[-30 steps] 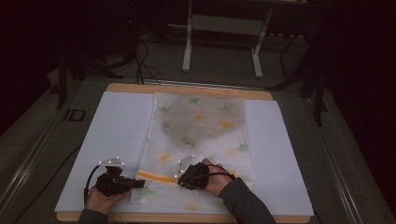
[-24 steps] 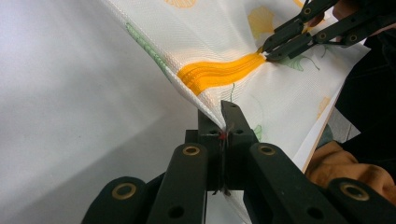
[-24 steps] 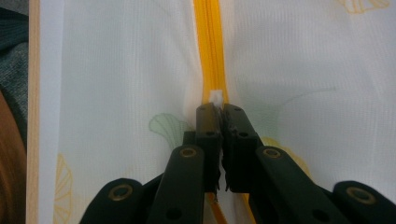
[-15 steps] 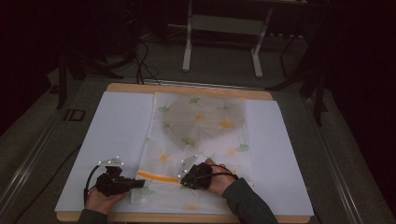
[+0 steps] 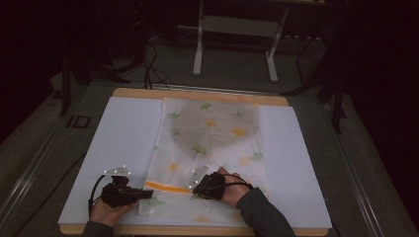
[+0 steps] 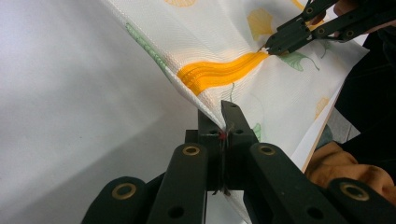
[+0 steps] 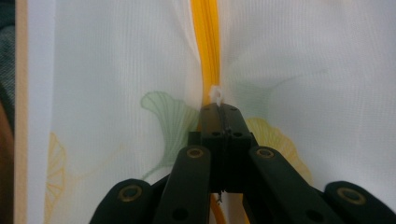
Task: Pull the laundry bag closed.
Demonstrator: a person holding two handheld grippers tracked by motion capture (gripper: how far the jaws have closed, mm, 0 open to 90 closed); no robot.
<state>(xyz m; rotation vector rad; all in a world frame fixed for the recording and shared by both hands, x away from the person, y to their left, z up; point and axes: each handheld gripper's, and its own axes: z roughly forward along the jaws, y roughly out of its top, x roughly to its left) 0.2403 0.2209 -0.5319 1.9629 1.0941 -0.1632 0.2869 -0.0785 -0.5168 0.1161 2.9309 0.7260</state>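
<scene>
There is one cloth (image 5: 210,148), white with green and yellow leaf prints and one orange stripe (image 5: 168,187), and it lies spread along the middle of the tabletop (image 5: 123,94) on one large white sheet (image 5: 118,138); its far end is at 12 o'clock and its near end, where the two hands work, is at 6 o'clock. I count two claws. The left claw (image 5: 148,193), at about 7 o'clock of the tabletop, is clenched on the left edge of the cloth, beside the left end of the orange stripe. The right claw (image 5: 196,187), near 6 o'clock, is clenched on the same stripe further in, so the stripe runs between the two claws. The high view shows the whole cloth, the two hands, one grey plate with white dots on each claw and one metal stand (image 5: 237,34) on the floor at 12 o'clock, but there the jaws are too small to judge. The left gripper view shows what the high view does not: the cloth edge is pinched between the closed jaws of the left claw (image 6: 223,122) and lifted into a fold, and the other claw (image 6: 273,46) bites the stripe at 1 o'clock. The right gripper view shows the right claw (image 7: 219,109) closed on the gathered stripe, with a small white tuft of cloth at its tips, and two leaf prints beside the jaws.
</scene>
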